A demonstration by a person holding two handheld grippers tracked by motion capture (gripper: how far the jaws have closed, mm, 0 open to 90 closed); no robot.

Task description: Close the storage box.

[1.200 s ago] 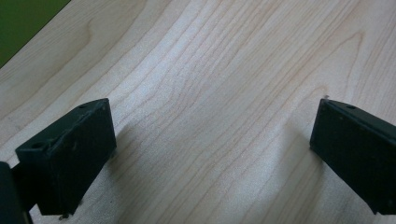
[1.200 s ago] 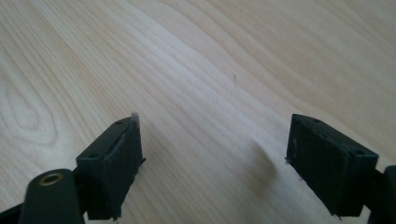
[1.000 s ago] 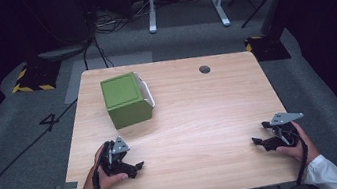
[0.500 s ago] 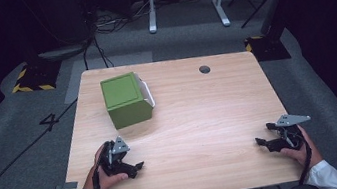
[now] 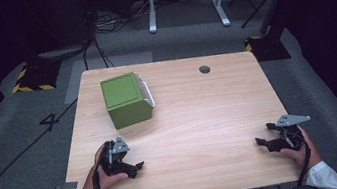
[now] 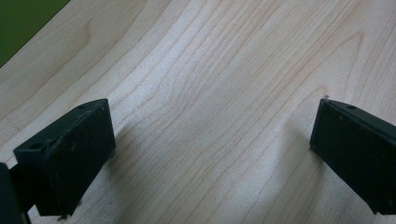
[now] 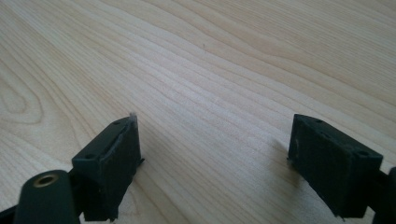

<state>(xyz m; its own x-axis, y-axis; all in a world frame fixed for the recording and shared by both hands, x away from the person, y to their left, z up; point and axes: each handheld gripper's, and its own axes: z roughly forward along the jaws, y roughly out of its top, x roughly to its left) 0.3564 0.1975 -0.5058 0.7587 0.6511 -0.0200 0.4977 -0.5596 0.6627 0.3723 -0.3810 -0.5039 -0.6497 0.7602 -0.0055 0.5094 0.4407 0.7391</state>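
Only my right gripper point(image 5: 264, 143) has shifted, slightly lower and nearer the table edge; nothing started.
Both sets of jaws gape empty over the pale wooden table point(image 5: 200, 115); the green lidded box point(image 5: 126, 100) sits untouched ahead of my left gripper point(image 5: 136, 168).

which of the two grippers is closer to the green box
The left gripper, at the table's near-left edge just below the green box. The right gripper sits far across at the near-right edge. Both are open and empty.
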